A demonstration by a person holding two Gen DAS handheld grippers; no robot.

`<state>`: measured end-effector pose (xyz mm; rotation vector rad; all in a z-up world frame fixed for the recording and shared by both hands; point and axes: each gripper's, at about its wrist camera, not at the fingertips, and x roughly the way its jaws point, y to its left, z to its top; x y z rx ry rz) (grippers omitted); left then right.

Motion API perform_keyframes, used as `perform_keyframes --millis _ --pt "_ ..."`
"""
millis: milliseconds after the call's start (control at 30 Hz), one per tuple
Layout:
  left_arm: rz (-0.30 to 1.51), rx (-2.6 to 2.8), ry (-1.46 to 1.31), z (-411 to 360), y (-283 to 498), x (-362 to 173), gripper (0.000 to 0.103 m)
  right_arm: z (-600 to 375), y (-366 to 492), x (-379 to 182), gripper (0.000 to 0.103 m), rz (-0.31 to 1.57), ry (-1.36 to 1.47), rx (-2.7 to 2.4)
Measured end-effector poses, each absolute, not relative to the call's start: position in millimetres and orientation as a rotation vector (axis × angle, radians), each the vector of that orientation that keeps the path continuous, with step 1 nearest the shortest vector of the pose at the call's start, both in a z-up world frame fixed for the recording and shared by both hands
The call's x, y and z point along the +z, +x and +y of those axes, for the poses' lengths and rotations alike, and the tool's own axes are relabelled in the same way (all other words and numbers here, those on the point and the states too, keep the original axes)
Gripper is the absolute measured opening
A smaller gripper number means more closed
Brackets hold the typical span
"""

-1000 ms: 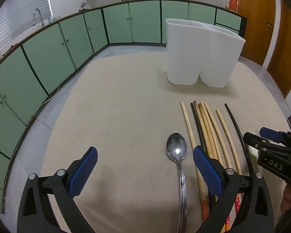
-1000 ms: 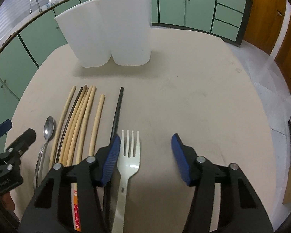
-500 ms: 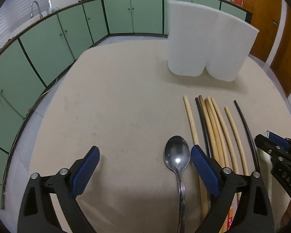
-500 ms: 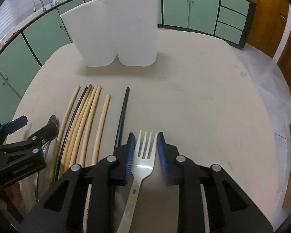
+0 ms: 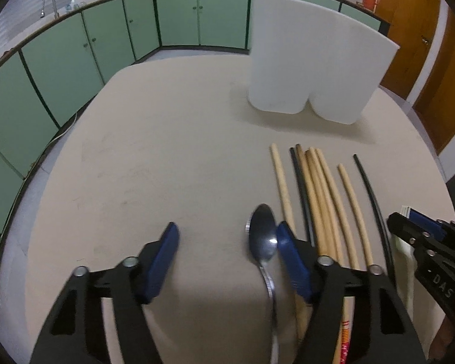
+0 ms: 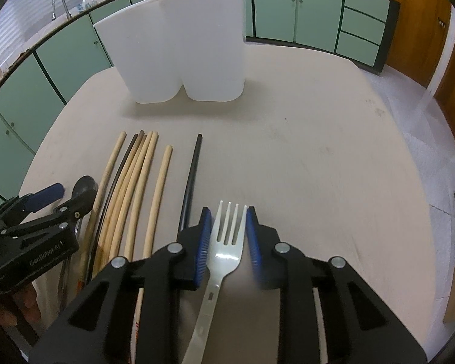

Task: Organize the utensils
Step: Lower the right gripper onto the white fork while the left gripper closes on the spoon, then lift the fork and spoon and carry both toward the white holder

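We work both hands at once here. Our right gripper (image 6: 227, 239) has its blue pads clamped on the head of the white plastic fork (image 6: 224, 251), just below the tines, with the handle trailing back along the table (image 6: 318, 151). Our left gripper (image 5: 224, 257) is closing around the metal spoon (image 5: 262, 239): the bowl sits against the right-hand pad while the other pad is well clear, so nothing is gripped yet.

To do this well, we judge that the left gripper should shift so the spoon sits midway between the pads before they meet; otherwise the spoon may skid sideways into the chopsticks (image 5: 318, 200) lying just beside it. The fork is pinched at its wide end, so we lift it slowly and keep it level. The white two-compartment holder (image 6: 179, 45) stands at the far side, well apart from the utensils.
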<state>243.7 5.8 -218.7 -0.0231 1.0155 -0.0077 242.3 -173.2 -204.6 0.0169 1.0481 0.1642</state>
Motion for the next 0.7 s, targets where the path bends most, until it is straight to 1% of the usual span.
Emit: perform_keyframes --millis 33,67,100,133,167,200,233,333,700 --pt "1.012 -0.015 -0.028 5.9 242.5 -217.4 0.048 -174.5 242.3 -204.9 0.021 1.048 0.022 0.166" --pt "1.008 -0.025 -0.035 6.7 241.1 -216.1 0.043 -174.7 242.0 -205.1 0.020 1.049 0.026 0.168" --pt "1.005 -0.035 -0.043 7.2 240.1 -215.9 0.031 -175.5 241.5 -205.2 0.020 1.050 0.029 0.169" --pt "1.002 -0.049 -0.057 8.7 238.8 -216.0 0.024 -176.0 241.2 -205.0 0.020 1.050 0.032 0.172" --pt "0.998 -0.064 -0.075 10.7 237.3 -215.1 0.022 -176.4 240.7 -205.0 0.020 1.049 0.034 0.173" --pt "0.997 -0.076 -0.087 12.0 236.3 -215.7 0.009 -176.7 240.1 -205.1 0.020 1.047 0.034 0.175" --pt "0.995 -0.098 -0.107 13.7 233.6 -216.2 0.006 -176.7 239.3 -205.0 0.020 1.045 0.032 0.175" --pt "0.965 -0.141 -0.142 15.3 225.3 -212.8 0.002 -178.1 236.3 -203.6 0.019 1.035 0.044 0.184" --pt "0.815 -0.196 -0.114 19.8 199.4 -193.2 0.002 -199.2 219.2 -181.2 0.019 0.946 0.098 0.178"
